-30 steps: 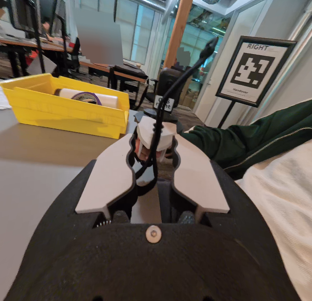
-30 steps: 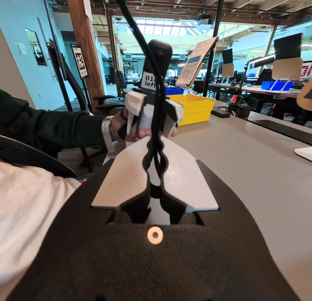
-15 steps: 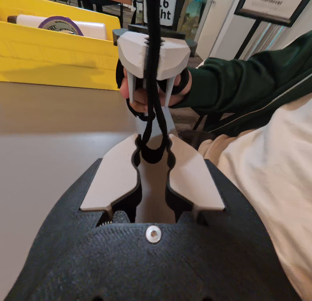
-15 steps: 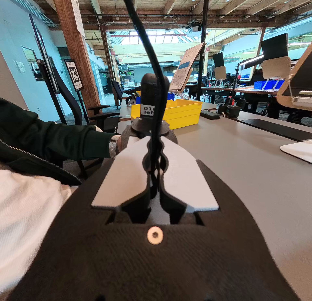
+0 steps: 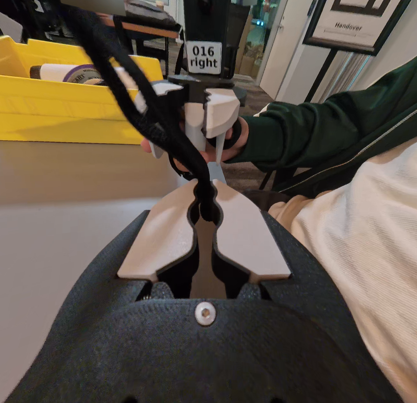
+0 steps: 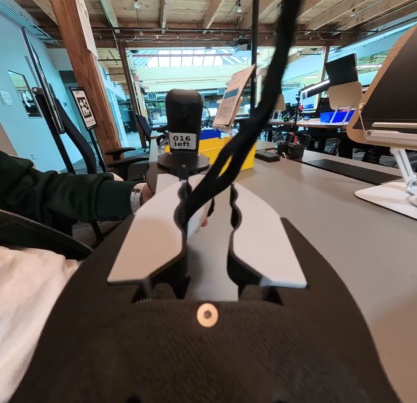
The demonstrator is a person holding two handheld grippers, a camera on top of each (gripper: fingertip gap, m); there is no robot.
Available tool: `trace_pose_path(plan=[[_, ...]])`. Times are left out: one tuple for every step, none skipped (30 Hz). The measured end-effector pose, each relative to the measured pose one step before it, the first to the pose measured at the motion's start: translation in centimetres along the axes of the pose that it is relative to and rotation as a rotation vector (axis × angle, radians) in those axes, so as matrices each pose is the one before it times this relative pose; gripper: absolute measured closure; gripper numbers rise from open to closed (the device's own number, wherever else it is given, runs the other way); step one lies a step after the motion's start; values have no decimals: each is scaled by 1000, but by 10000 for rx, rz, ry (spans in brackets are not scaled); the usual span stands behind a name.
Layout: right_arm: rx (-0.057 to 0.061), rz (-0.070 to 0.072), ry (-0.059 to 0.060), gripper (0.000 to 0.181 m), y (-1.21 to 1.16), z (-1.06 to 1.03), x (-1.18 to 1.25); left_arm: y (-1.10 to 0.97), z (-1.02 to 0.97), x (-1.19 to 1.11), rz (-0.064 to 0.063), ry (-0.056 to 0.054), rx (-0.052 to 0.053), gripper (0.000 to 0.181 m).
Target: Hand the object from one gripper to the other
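Left gripper (image 5: 205,186): jaws were nearly closed, tips pinched on the black cord (image 5: 158,125) right at the front of the fingers.
Black cord: one looped cord, two strands side by side; from the left grip it rose up and away to the left in the left wrist view, crossing in front of the other tool.
Right gripper (image 6: 208,189): fingers stood well apart with nothing between the pads; the cord ran past its left finger and climbed toward the upper right (image 6: 268,80), not clamped there.
Cord versus right gripper: it lay against the inner edge of that left finger; whether it actually touched was hard to tell.
Hands: one on each tool, both in dark green sleeves (image 5: 304,130).
Table (image 5: 67,189): one grey top under both grippers.
Yellow bin (image 5: 56,112): one, beyond the grippers on the table, with a white roll (image 5: 58,72) inside.
Framed sign (image 5: 352,15): one on a stand, farthest off to the right.
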State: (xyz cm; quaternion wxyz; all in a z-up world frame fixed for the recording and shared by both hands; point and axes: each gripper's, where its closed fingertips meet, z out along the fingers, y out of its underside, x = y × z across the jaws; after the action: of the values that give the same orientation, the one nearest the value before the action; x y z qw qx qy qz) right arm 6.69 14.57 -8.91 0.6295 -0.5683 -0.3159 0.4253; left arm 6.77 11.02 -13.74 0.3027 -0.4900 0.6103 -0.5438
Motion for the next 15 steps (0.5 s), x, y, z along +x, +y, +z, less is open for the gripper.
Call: trace_pose_path(plan=[[25, 60, 82, 138, 4, 61, 188, -309, -322, 73, -226, 187, 219, 175], [36, 45, 68, 135, -24, 35, 152, -398, -377, 300, -319, 395, 296, 174], [40, 12, 78, 132, -49, 28, 161, -401, -412, 245, -443, 385, 310, 174], [36, -40, 100, 131, -74, -11, 165, -371, -444, 74, -503, 273, 281, 174], [1, -126, 136, 130, -59, -26, 177, -410, -471, 118, -438, 280, 285, 174], [-26, -229, 159, 130, -38, -45, 177, -457, -441, 225, -405, 308, 285, 174], [-37, -296, 201, 130, -59, -71, 209, -479, -409, 289, -364, 307, 266, 174], [-56, -356, 268, 131, -53, -89, 270, -477, -362, 359, -306, 308, 243, 174], [-66, -438, 246, 131, -42, -104, 220, -470, -275, 417, -286, 298, 220, 173], [-87, -455, 211, 130, 4, -73, 140, -460, -187, 527, -241, 346, 210, 173], [-118, -425, 93, 130, 79, -20, -47, -427, -103, 585, -249, 392, 204, 173], [-128, -329, -112, 131, 123, 69, -361, -351, -27, 687, -297, 481, 161, 173], [-98, -199, -264, 132, 116, 159, -608, -290, 58, 677, -232, 477, 147, 173], [-88, -91, -290, 131, 128, 249, -661, -202, 141, 547, -152, 401, 148, 173], [-85, -45, -270, 131, 134, 299, -639, -39, 202, 375, -203, 318, 52, 173]])
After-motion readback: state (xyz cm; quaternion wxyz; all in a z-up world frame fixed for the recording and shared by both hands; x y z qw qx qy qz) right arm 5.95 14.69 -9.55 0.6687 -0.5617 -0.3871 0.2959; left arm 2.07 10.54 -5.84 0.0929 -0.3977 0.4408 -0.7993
